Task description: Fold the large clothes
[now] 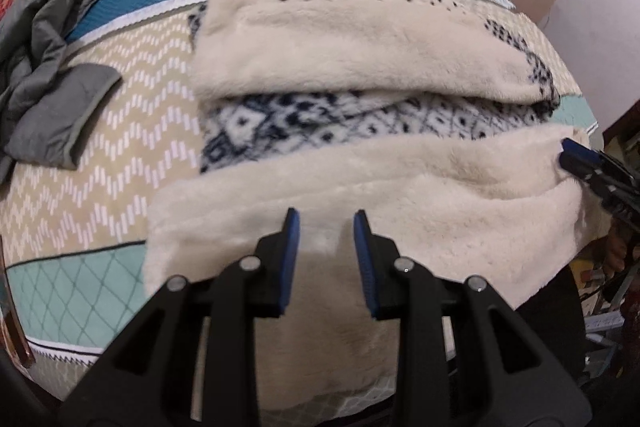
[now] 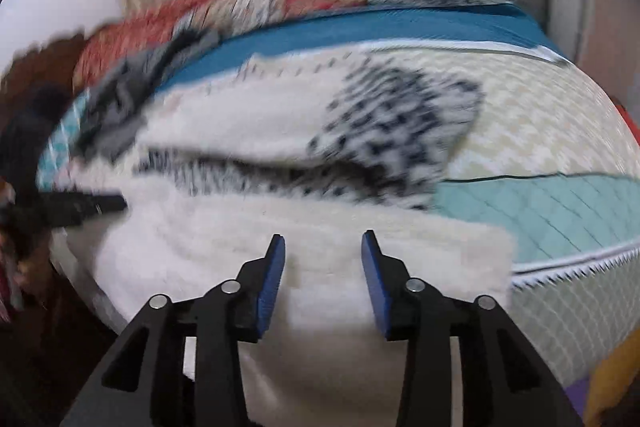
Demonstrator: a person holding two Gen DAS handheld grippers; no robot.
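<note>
A grey garment (image 1: 52, 79) lies crumpled at the left of the patterned bedspread (image 1: 120, 131). The cream fleece sweater (image 1: 360, 67) lies on the bedspread at centre, near edge folded over its navy diamond pattern. The left gripper (image 1: 326, 223) hovers over the near fold, jaws apart, holding nothing. The right gripper (image 2: 323, 241) is likewise parted and empty above the fleece; that view is blurred.
</note>
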